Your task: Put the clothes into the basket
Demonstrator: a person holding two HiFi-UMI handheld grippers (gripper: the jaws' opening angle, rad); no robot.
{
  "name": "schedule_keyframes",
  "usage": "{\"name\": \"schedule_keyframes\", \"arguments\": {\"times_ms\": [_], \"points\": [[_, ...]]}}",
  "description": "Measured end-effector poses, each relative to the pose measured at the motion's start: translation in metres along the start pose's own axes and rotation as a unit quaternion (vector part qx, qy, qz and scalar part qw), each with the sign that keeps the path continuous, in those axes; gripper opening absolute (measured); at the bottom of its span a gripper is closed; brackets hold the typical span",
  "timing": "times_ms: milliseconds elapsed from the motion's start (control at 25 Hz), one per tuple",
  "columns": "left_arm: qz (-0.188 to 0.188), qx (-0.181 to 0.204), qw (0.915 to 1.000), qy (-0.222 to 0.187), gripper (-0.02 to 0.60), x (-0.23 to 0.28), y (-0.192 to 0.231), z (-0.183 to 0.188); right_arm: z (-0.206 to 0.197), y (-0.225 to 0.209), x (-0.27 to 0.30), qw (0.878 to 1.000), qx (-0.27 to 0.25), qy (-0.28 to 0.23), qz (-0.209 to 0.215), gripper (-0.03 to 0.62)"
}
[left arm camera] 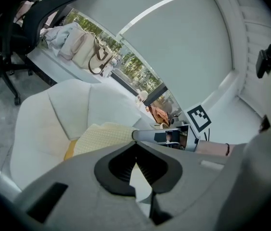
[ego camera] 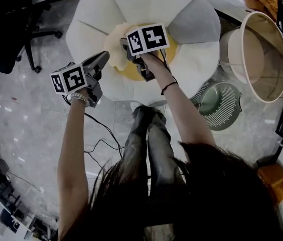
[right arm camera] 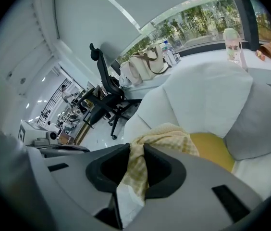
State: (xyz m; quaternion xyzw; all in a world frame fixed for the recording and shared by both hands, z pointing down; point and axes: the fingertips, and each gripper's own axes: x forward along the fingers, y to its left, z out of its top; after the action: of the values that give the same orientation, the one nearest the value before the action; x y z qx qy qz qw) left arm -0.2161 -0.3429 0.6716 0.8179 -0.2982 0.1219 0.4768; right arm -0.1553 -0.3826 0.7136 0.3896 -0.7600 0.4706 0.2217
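Note:
A pale yellow checked cloth (ego camera: 115,43) (right arm camera: 174,136) hangs over the yellow middle of a white flower-shaped seat (ego camera: 191,59). My right gripper (ego camera: 126,44) (right arm camera: 136,148) is shut on it, with a fold pinched between the pads and trailing down. My left gripper (ego camera: 104,57) (left arm camera: 135,143) hovers just left of the cloth (left arm camera: 104,136), jaw tips together and nothing between them. The right gripper (left arm camera: 169,136) also shows in the left gripper view. The beige basket (ego camera: 264,59) stands tilted on the floor at the right, apart from both grippers.
A black office chair (ego camera: 11,34) (right arm camera: 106,90) stands left of the seat. A round green slatted object (ego camera: 221,104) lies on the floor between seat and basket. A black cable (ego camera: 101,134) runs over the floor by the person's legs. Bags (left arm camera: 85,49) sit on a desk behind.

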Motion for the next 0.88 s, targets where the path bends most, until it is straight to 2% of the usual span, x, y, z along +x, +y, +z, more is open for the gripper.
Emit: {"name": "schedule_keyframes", "arguments": {"times_ms": [280, 880], "points": [[0.005, 0.026, 0.9994, -0.023, 0.011, -0.021, -0.030, 0.025, 0.013, 0.021, -0.038, 1.000, 0.004, -0.016, -0.002, 0.086], [-0.035, 0.071, 0.9942, -0.073, 0.011, -0.059, -0.123, 0.071, 0.061, 0.069, -0.131, 0.997, -0.010, -0.071, -0.010, 0.087]]}}
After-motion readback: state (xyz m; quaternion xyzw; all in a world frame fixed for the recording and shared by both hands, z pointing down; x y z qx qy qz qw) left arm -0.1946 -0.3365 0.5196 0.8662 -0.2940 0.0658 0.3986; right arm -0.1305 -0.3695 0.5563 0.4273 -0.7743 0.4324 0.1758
